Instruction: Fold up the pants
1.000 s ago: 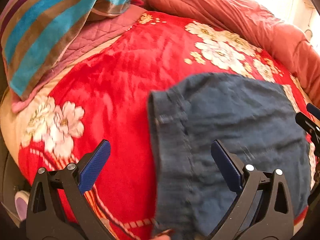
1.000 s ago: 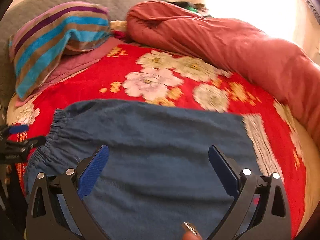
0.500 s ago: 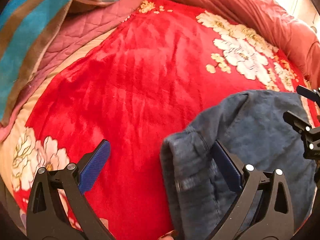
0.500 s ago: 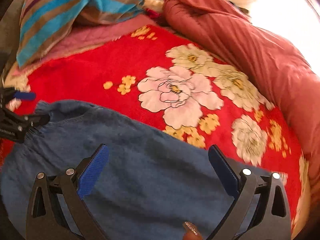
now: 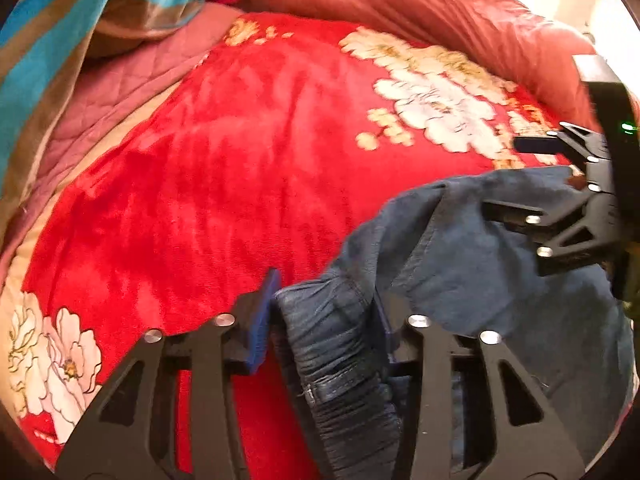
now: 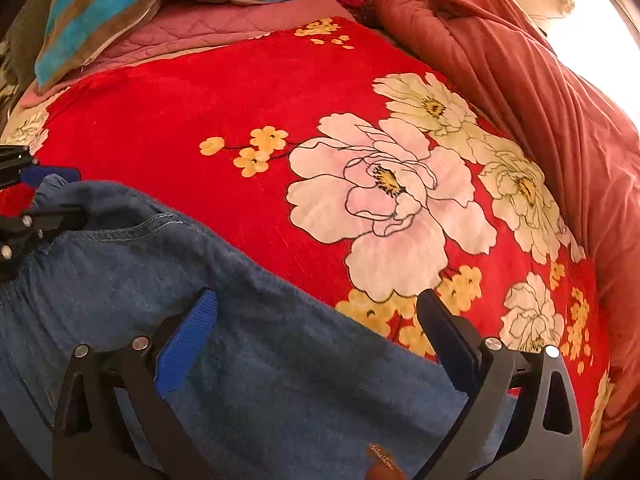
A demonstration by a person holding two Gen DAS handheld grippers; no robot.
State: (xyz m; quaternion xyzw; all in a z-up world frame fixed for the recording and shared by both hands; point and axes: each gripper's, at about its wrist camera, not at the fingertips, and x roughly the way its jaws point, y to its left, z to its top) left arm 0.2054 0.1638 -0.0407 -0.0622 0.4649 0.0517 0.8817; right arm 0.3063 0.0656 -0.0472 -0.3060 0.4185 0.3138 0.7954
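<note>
Blue denim pants [image 5: 480,280] lie on a red flowered blanket [image 5: 240,200]. The jaws of my left gripper [image 5: 324,312] are closing, and the bunched elastic waistband [image 5: 340,360] is pinched between the pads at the pants' left end. The same gripper shows at the left edge of the right wrist view as the left gripper [image 6: 64,196], clamped on that corner of the pants [image 6: 160,280]. My right gripper [image 6: 316,294] stands open just above the pants' far edge, with cloth under it and nothing pressed between its pads. From the left wrist view the right gripper [image 5: 502,176] sits at the right, over the cloth.
A rolled rust-red quilt [image 6: 520,80] runs along the far right of the bed. A striped teal and brown blanket [image 6: 120,0] lies on a pink quilted cover [image 6: 200,28] at the far left. A fingertip [image 6: 380,460] shows at the bottom.
My left gripper's jaws went from wide open to nearly together on the waistband, bunching it. My right gripper came closer over the pants and rolled, and its view now shows more of the blanket.
</note>
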